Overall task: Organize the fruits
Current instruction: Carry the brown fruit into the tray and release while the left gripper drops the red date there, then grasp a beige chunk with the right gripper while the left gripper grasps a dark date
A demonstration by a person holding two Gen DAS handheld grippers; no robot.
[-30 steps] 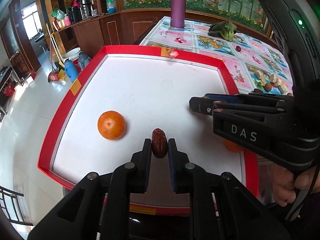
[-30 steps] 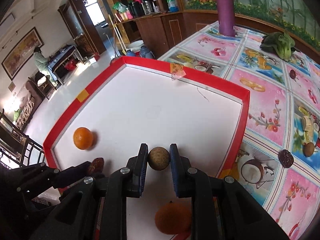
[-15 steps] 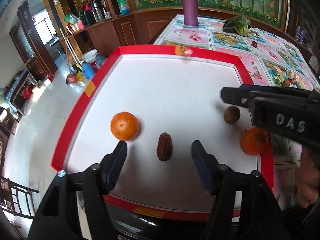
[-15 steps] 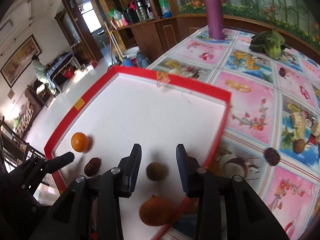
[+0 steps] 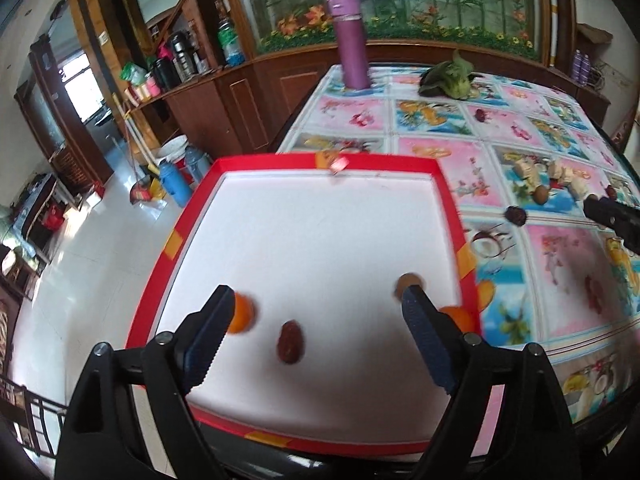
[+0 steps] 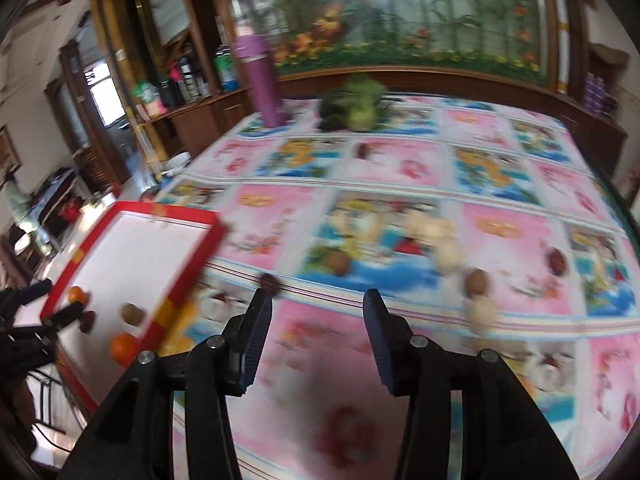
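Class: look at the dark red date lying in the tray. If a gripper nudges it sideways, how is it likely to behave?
The date is oblong, so it would probably roll crosswise or slide rather than roll far. It looks small, so likely light. The tray floor looks smooth and flat, so a nudge may skid it easily.

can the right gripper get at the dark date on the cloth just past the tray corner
Probably yes: the right gripper is open, the dark date lies bare on the tablecloth just beyond its left jaw, and nothing stands between.

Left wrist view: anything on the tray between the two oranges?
Yes: a dark red date and a round brown fruit lie between left orange and right orange.
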